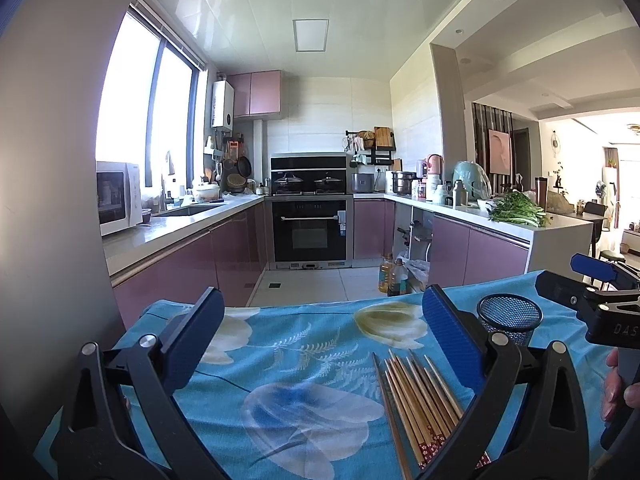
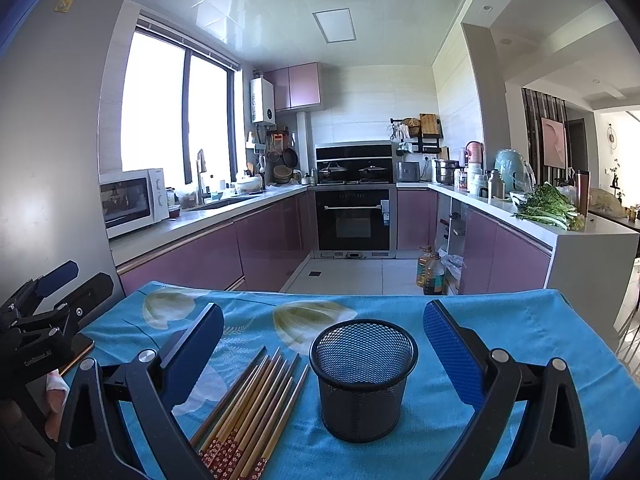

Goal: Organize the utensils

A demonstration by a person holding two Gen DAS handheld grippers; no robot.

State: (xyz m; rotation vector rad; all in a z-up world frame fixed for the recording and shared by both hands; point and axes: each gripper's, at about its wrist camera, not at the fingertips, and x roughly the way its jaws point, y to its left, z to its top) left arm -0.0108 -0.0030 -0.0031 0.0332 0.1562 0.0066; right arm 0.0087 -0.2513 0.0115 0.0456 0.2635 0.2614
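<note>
Several wooden chopsticks (image 2: 252, 404) with red patterned ends lie side by side on the blue flowered tablecloth (image 2: 520, 332). A black mesh cup (image 2: 362, 380) stands upright and empty just right of them. My right gripper (image 2: 324, 340) is open above the cloth, its jaws straddling the cup and the chopstick tips. My left gripper (image 1: 320, 328) is open and empty, with the chopsticks (image 1: 420, 396) lying by its right finger. The mesh cup (image 1: 510, 318) shows behind that finger. Each gripper shows at the edge of the other's view.
The table stands at the near end of a kitchen with purple cabinets (image 1: 192, 264) on both sides. Oil bottles (image 2: 430, 274) stand on the floor past the table's far edge. A phone (image 2: 76, 354) lies at the table's left edge.
</note>
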